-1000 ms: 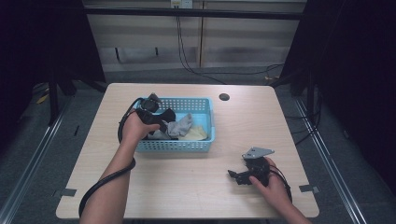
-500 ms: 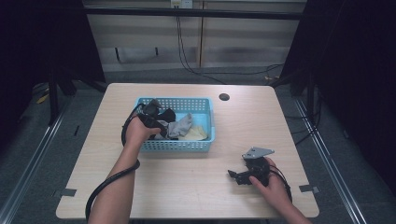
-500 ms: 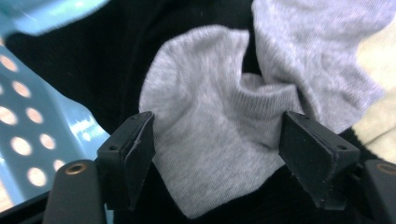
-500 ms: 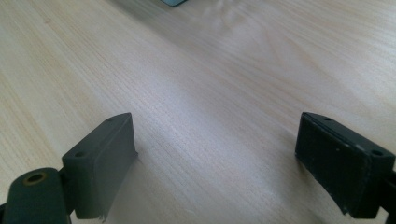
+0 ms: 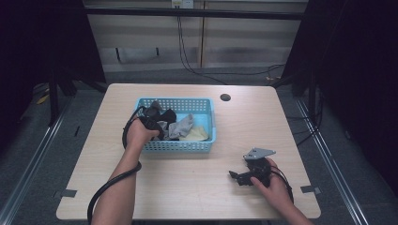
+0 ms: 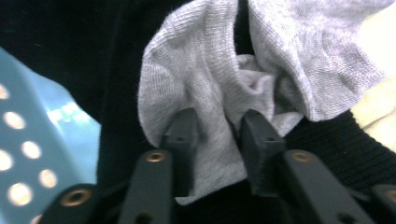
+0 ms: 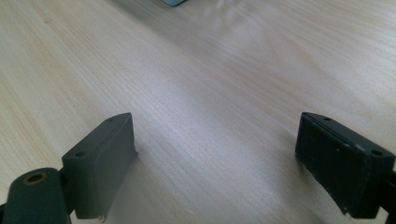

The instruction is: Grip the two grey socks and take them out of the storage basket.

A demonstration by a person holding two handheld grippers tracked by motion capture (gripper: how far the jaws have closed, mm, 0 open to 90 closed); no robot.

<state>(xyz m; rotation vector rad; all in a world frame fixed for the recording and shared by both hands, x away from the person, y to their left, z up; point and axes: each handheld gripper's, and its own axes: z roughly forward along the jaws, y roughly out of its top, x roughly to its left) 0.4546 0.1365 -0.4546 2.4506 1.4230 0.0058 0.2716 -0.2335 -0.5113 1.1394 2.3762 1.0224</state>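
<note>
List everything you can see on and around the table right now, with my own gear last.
basket: 1, light blue, perforated, middle of the table
grey sock: 1, in the basket, a fold pinched by the left jaws
black cloth: 1, in the basket under the sock
pale yellow cloth: 1, basket's right side
table: 1, light wood, dark round hole near the far edge
left hand-held gripper: 1, black, in the basket; jaws have just been closing onto the sock
right hand-held gripper: 1, black, open, on bare tabletop at near right
</note>
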